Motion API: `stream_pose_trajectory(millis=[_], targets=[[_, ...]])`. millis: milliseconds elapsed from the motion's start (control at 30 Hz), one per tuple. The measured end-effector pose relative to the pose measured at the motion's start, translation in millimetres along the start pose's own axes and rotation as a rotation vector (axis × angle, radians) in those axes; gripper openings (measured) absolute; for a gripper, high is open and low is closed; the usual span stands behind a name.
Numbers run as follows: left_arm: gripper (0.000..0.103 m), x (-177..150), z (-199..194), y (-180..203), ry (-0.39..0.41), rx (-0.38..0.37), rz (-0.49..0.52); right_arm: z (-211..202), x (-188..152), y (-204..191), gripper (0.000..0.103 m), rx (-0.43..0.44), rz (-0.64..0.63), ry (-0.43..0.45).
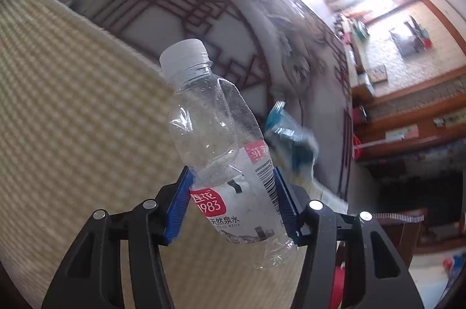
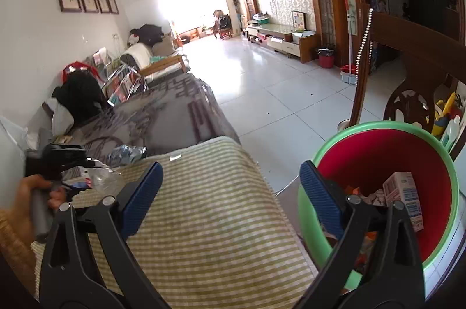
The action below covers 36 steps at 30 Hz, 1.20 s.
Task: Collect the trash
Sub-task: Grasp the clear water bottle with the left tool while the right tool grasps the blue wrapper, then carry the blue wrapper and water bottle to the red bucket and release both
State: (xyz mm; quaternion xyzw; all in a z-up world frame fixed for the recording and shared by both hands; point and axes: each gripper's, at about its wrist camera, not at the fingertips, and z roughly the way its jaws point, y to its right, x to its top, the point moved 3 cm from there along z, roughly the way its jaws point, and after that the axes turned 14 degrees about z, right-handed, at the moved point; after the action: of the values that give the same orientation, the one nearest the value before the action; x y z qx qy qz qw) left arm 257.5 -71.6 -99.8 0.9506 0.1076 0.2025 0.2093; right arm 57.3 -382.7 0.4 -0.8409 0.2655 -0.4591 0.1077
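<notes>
Your left gripper (image 1: 233, 201) is clamped on a small plastic water bottle (image 1: 221, 151), its blue ribbed pads (image 1: 179, 207) pressing the labelled lower half from both sides, so the bottle stands tilted with its white screw cap (image 1: 183, 52) pointing up and away from you. Gripping at the label makes sense: the thin clear wall above it is already dented and creased, and beads of moisture cling inside, so the upper body would likely buckle and slip. The bottle looks empty or nearly so, light and springy. It hangs over a woven mat (image 1: 72, 119) in a pale yellow-and-cream check, whose coarse weave covers the near end of the table; beyond it lies a smooth grey cloth (image 1: 163, 5) printed with dark red lattice lines. Just behind the bottle a crumpled blue and clear wrapper (image 1: 291, 140) rests on that cloth, blurred, probably more trash to gather. Your right gripper (image 2: 230, 198) is released, its fingers spread wide with nothing between them, one over the checked mat and the other against the bin (image 2: 437, 163), a round plastic bucket with a green rim and glossy red inside. A small carton (image 2: 404, 198) and crumpled scraps already lie in it.
</notes>
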Motion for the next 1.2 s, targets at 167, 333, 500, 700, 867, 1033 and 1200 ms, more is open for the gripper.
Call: stream_pose_trajectory(millis=[167, 333, 500, 700, 867, 1033, 1200], targets=[[0.052, -52.0, -52.1, -30.6, 0.021, 0.016, 0.147, 14.5, -18.2, -23.2, 0.093, 0.056, -0.052, -0.089], [0.053, -105.5, -94.5, -70.6, 0.078, 0.082, 0.264, 48.4, -39.8, -78.1, 0.093, 0.142, -0.126, -0.221], [0.053, -116.1, -109.7, -75.0, 0.097, 0.049, 0.319, 98.2, -53.8, -157.9, 0.094, 0.115, -0.424, -0.222], [0.053, -116.1, -110.4, -70.4, 0.101, 0.082, 0.363, 198.6, -64.7, -223.6, 0.097, 0.047, -0.687, -0.317], [0.053, -107.0, -105.6, -56.4, 0.124, 0.096, 0.403, 243.3, -75.3, -248.2, 0.094, 0.031, -0.718, -0.374], [0.053, -103.3, -101.0, -53.5, 0.126, 0.104, 0.405, 256.2, -74.7, -256.8, 0.057, 0.032, -0.651, -0.426], [0.051, -104.5, -100.9, -54.9, 0.128, 0.119, 0.400, 229.4, -64.9, -249.5, 0.047, 0.072, -0.588, -0.400]])
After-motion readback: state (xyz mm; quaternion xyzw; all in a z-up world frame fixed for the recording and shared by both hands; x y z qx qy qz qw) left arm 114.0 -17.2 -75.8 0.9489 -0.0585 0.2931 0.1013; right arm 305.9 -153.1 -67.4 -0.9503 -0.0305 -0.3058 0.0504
